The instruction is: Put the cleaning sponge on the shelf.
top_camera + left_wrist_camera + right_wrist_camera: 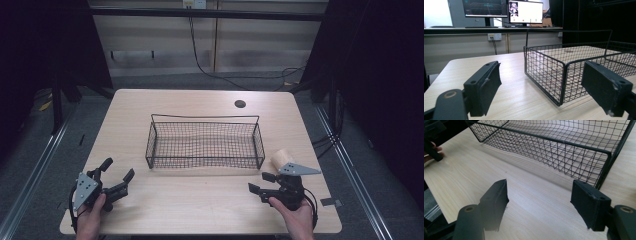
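Honestly, with both the left gripper (116,176) and right gripper (262,182) held fingers apart and empty, the tan cup (281,157) at lower right beside the wire basket (205,145) could easily be toppled off the counter (200,205).

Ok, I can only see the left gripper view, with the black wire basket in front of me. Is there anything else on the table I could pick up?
Observer: Yes, one pale tan cylinder sits on the light wooden table, just off the near right corner of the black wire basket.
Operator: Is the other gripper holding it?
Observer: No. In the high view the right gripper sits next to it, jaws open and empty, pointing left across the table.
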{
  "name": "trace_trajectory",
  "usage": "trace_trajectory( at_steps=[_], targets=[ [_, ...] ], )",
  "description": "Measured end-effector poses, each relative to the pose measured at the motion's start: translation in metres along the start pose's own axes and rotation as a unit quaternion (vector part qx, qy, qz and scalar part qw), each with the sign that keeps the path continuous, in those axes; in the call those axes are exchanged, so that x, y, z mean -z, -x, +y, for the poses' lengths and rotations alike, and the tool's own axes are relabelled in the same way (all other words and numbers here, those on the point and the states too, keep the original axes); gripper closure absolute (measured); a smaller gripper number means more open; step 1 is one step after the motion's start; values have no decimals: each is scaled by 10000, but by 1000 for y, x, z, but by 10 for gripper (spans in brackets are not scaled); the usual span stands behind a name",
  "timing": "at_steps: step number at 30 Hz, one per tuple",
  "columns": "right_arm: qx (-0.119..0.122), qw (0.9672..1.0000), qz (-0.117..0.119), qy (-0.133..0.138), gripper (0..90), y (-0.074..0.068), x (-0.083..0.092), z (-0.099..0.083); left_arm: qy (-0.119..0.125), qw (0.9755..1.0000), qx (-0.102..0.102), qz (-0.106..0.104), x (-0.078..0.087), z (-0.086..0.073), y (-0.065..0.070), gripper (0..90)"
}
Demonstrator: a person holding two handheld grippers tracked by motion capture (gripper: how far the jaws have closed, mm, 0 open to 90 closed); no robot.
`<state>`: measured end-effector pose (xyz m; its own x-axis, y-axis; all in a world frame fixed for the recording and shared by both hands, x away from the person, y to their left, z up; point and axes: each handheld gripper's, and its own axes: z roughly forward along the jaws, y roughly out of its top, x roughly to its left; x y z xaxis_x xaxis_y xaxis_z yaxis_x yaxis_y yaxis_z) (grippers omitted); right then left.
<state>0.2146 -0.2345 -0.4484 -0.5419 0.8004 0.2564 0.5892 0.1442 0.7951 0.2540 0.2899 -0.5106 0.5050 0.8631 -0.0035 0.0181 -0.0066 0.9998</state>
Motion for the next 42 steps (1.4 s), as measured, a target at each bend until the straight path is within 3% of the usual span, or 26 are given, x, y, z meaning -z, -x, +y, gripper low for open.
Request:
trace_trajectory(
  at_steps=[5, 7, 14, 18, 24, 25, 28, 32, 42],
  targets=[
    [17, 9999, -66, -153, 314, 2, 0, 1, 3, 10000, 5, 2, 0, 0, 0, 155],
    [7, 9994, 51, -338, 347, 1, -1, 2, -1, 10000, 2, 49, 0, 0, 0, 154],
    [-194, 9974, 204, -663, 319, -2, 0, 5, 1, 10000, 3, 11, 0, 0, 0, 155],
    [-285, 9952, 154, -926, 290, 2, 3, 8, 2, 10000, 0, 13, 0, 0, 0, 155],
    [-356, 9944, 30, -995, 268, 7, 13, 15, 4, 10000, 2, 11, 0, 0, 0, 156],
    [-447, 9929, 131, -1099, 268, 11, 15, 18, 5, 10000, 5, 8, 0, 0, 0, 156],
    [-465, 9926, 75, -1120, 267, 15, 19, 21, 4, 10000, 4, 9, 0, 0, 0, 156],
    [-586, 9889, 149, -1358, 260, 34, 31, 30, 4, 10000, 3, 7, 0, 0, 0, 159],
    [-745, 9833, 66, -1661, 190, 53, 27, 37, 4, 10000, 7, 5, 0, 0, 0, 158]
  ],
)
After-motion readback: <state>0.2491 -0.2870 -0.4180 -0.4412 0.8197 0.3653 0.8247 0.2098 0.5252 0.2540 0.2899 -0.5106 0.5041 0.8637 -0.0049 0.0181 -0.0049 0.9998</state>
